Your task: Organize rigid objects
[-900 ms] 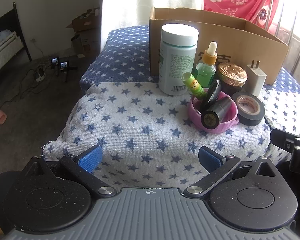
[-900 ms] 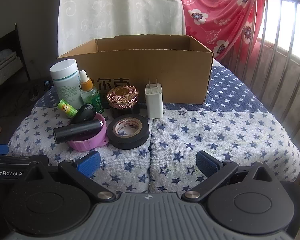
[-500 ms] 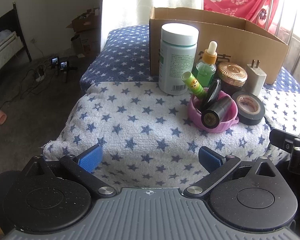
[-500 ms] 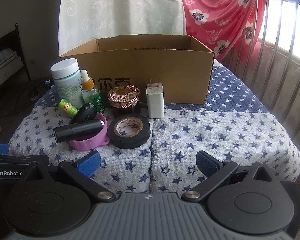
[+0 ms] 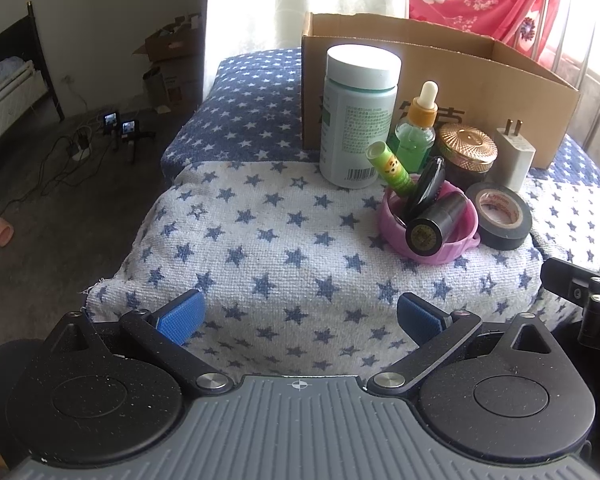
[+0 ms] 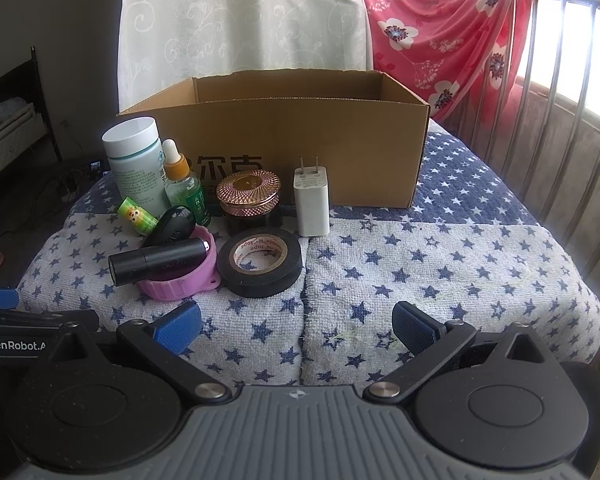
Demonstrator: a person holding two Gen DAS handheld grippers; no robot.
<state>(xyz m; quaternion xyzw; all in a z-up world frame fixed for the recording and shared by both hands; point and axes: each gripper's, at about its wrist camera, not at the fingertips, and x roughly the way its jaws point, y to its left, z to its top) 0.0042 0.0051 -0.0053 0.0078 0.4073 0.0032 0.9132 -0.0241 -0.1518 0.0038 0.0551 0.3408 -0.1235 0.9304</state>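
Clutter gathers at the left front of an open cardboard box [image 6: 284, 152] on a star-print cloth [image 6: 440, 272] whose support stays hidden beneath it. A white-capped bottle [image 6: 134, 160] hides part of the box's printed characters, and a green dropper bottle [image 6: 182, 184] stands just beside it. A pink cup [image 6: 180, 276] carries a black tube [image 6: 156, 262] lying across its rim, with a dark oval case [image 6: 174, 226] and a small green tube [image 6: 137, 215] leaning at its back; how deep they sit inside cannot be told. A copper-lidded jar [image 6: 248, 196] and a white plug adapter [image 6: 311, 200] stand against the box front, and a roll of black tape [image 6: 260, 260] lies flat, touching the cup. The box's inside is out of sight from both cameras (only its far wall shows).

The left tool [image 5: 300, 316] hovers over the cloth's near edge, jaws spread wide with nothing between them, well short of the cup [image 5: 428, 220]. The right tool [image 6: 296, 322] hangs likewise, wide open and empty, near the tape. The cloth to the right of the items lies bare up to the metal railing [image 6: 560, 100]. On the left the cloth drops off to the floor [image 5: 60, 208].
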